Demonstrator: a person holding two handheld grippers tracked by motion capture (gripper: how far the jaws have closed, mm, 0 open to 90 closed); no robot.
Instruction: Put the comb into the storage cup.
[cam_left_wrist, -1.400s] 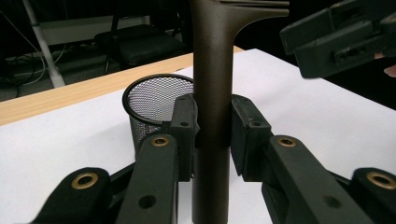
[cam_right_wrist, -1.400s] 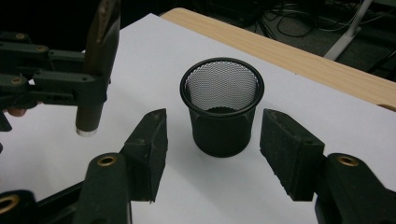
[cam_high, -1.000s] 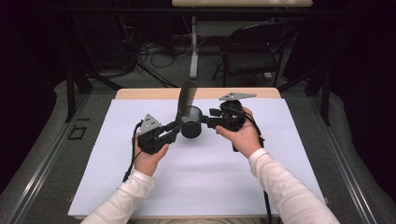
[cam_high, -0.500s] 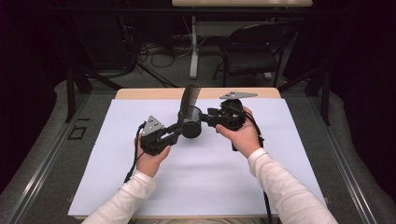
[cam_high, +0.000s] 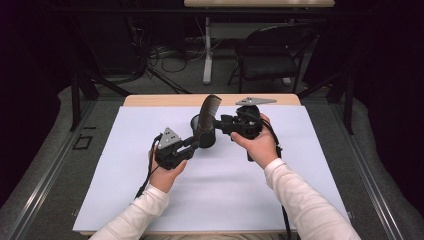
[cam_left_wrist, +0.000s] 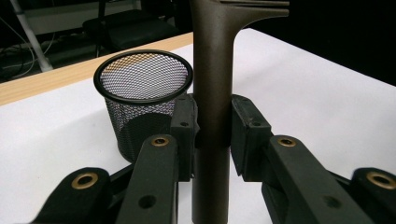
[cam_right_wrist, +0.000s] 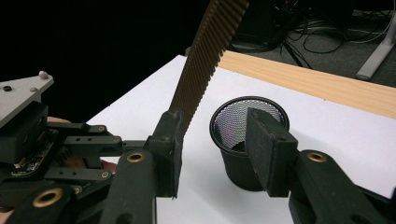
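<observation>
Clamping the handle of a brown comb (cam_left_wrist: 212, 79) between closed fingers (cam_left_wrist: 184, 135), the left gripper (cam_high: 186, 148) holds it upright with the teeth topmost, just beside and slightly above a black mesh cup (cam_high: 204, 134) that stands on the white desk (cam_high: 120, 200). Across from it, the right gripper (cam_high: 225, 123) hangs with its fingers (cam_right_wrist: 271, 149) spread, gripping nothing, the cup showing through the gap between them. The step in hand looks like lowering the comb into the cup; to do it well, the handle's lower end should be brought over the rim's middle before it descends, while the open gripper could steady the light cup against tipping. Compared with half a second ago, the comb stands more upright and nearer the cup's mouth, and both hands sit much where they were.
</observation>
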